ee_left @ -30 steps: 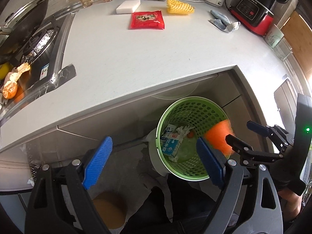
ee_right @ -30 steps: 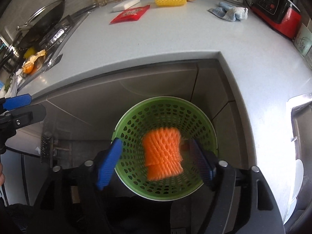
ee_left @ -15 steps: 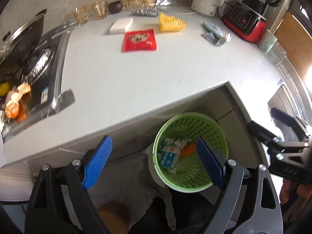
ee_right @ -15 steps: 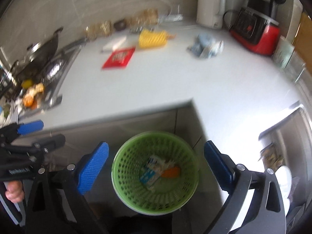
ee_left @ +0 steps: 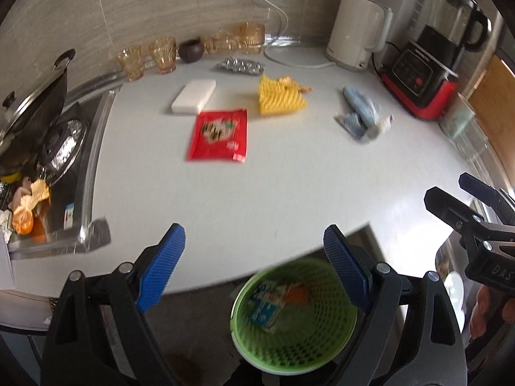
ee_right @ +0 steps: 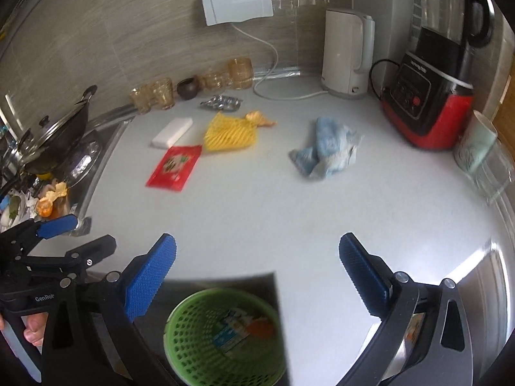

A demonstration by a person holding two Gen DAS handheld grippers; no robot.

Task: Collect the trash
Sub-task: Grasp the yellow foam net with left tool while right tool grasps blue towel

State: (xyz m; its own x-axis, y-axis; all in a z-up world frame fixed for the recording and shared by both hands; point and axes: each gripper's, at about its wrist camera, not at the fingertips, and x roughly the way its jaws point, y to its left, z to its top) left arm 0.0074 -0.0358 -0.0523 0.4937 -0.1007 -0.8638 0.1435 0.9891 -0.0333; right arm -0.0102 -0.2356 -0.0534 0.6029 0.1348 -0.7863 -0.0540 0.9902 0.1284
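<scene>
- Only the left wrist view shows the right gripper (ee_left: 450,193) beyond the white counter (ee_left: 289,193) — jaws just opened wide, empty.
- Left gripper (ee_left: 254,257) open, empty.
- The orange foam net (ee_right: 262,326), earlier falling, now lies in the green perforated plastic basket (ee_right: 193,347).

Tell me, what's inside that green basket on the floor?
The green basket holds a blue-and-white carton and an orange foam net. The pictures are blurred, and whatever lies under these two is hidden.

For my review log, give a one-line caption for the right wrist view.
Open right tool above green bin, empty; red packet, yellow foam net and blue cloth remain on white counter.
</scene>
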